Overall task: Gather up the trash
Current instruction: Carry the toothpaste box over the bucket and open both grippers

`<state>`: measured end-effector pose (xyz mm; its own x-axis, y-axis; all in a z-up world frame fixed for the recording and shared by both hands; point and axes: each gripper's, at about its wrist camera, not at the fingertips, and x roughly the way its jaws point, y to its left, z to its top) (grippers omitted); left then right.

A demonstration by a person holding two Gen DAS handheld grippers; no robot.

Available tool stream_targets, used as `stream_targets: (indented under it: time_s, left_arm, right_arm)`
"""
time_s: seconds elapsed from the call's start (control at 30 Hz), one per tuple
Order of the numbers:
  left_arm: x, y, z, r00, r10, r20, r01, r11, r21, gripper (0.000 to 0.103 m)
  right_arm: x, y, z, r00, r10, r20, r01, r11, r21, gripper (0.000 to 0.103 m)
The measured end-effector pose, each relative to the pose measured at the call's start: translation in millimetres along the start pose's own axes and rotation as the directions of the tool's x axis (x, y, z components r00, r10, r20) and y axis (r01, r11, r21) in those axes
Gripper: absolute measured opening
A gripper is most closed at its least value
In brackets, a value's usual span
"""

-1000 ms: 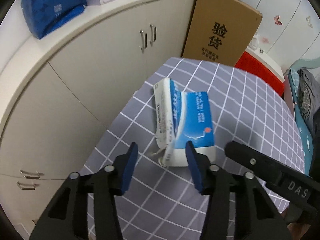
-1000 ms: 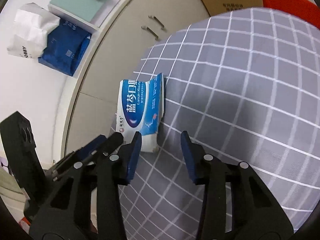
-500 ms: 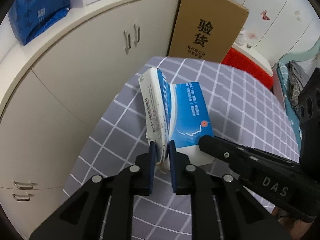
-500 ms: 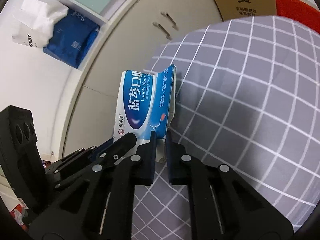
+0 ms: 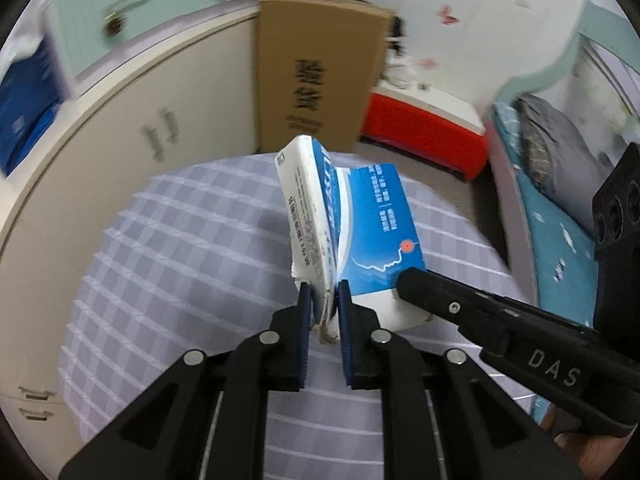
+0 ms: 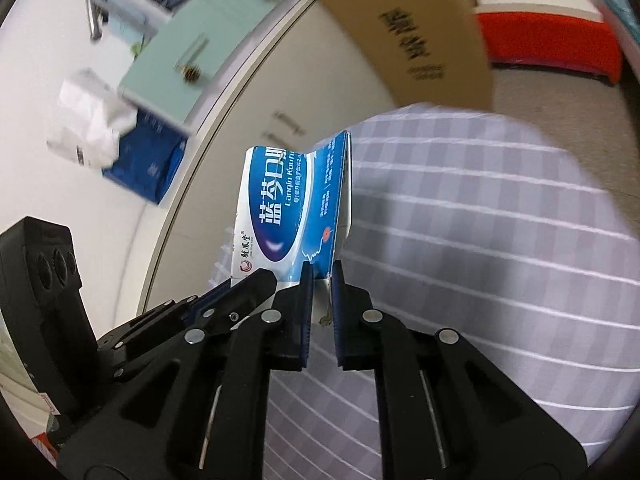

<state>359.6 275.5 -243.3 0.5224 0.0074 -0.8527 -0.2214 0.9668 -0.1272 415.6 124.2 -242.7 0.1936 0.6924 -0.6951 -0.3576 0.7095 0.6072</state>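
A flattened blue and white carton [image 5: 352, 236] hangs in the air above the grey checked table [image 5: 180, 280]. My left gripper [image 5: 322, 294] is shut on its torn near left edge. In the right wrist view the same carton [image 6: 296, 216] shows its printed face, and my right gripper [image 6: 322, 276] is shut on its near right corner. The right gripper's finger [image 5: 436, 286] reaches in from the right in the left wrist view. The left gripper's fingers [image 6: 244, 292] lie just left of the right gripper in the right wrist view.
A tall cardboard box [image 5: 316, 80] stands behind the table against the cream cabinets [image 5: 132, 120]. A red and white cooler [image 5: 424, 128] sits on the floor to its right, with a bed [image 5: 560, 184] beyond. Blue packs [image 6: 148, 164] and white paper rest on the cabinet top.
Both grippers closed on the carton's near edge, then lifted it off the table. The views swung up, and the table now lies farther below.
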Motion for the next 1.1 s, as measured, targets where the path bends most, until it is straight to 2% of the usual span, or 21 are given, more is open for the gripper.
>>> stream_targets:
  time_s: [0.27,0.37,0.5,0.67,0.93,0.97,1.0,1.03,1.07,1.1]
  left_arm:
    - [17.1,-185.0,-18.6,0.993,-0.117,-0.027,0.120,0.982,0.145,0.013]
    - [26.6,-263.8,-35.9,0.984,-0.165,-0.061,0.174,0.963,0.205,0.013]
    - [40.8,-340.4,-62.4,0.969,-0.214,-0.119,0.239,0.936,0.260,0.013]
    - [58.6,-403.9,-93.2,0.953,-0.238,-0.189,0.287,0.908,0.304,0.013]
    - [78.9,-436.3,-112.5,0.939,-0.232,-0.255,0.305,0.903,0.302,0.015]
    - [82.3,-437.6,-112.1,0.938,-0.227,-0.261,0.304,0.902,0.306,0.017]
    - [87.8,-440.0,-112.8,0.939,-0.220,-0.266,0.300,0.901,0.313,0.026]
    - [95.4,-441.0,-113.2,0.940,-0.189,-0.284,0.279,0.905,0.320,0.034]
    - [103.3,-440.0,-113.7,0.945,-0.133,-0.298,0.231,0.918,0.323,0.053]
    - [110.1,-436.0,-113.1,0.947,-0.088,-0.308,0.189,0.930,0.314,0.069]
  right_arm:
    - [-131.1,-134.0,-12.6,0.989,-0.103,0.107,0.090,0.989,0.121,0.009]
    - [-178.5,-183.9,-26.7,0.980,-0.153,0.130,0.130,0.976,0.175,0.009]
    - [-230.9,-243.5,-48.9,0.966,-0.213,0.145,0.173,0.953,0.247,0.009]
    - [-269.5,-297.9,-78.6,0.956,-0.256,0.141,0.200,0.924,0.325,0.009]
    - [-288.0,-344.2,-103.2,0.957,-0.264,0.120,0.200,0.900,0.387,0.010]
    - [-285.7,-348.5,-104.1,0.955,-0.274,0.112,0.210,0.893,0.397,0.012]
    - [-282.4,-354.9,-105.5,0.953,-0.289,0.087,0.231,0.884,0.407,0.015]
    - [-280.7,-361.6,-108.3,0.948,-0.314,0.062,0.262,0.872,0.413,0.026]
    - [-276.8,-368.3,-110.6,0.933,-0.359,0.027,0.314,0.849,0.425,0.040]
    - [-275.6,-378.9,-115.3,0.928,-0.371,0.004,0.332,0.834,0.442,0.046]
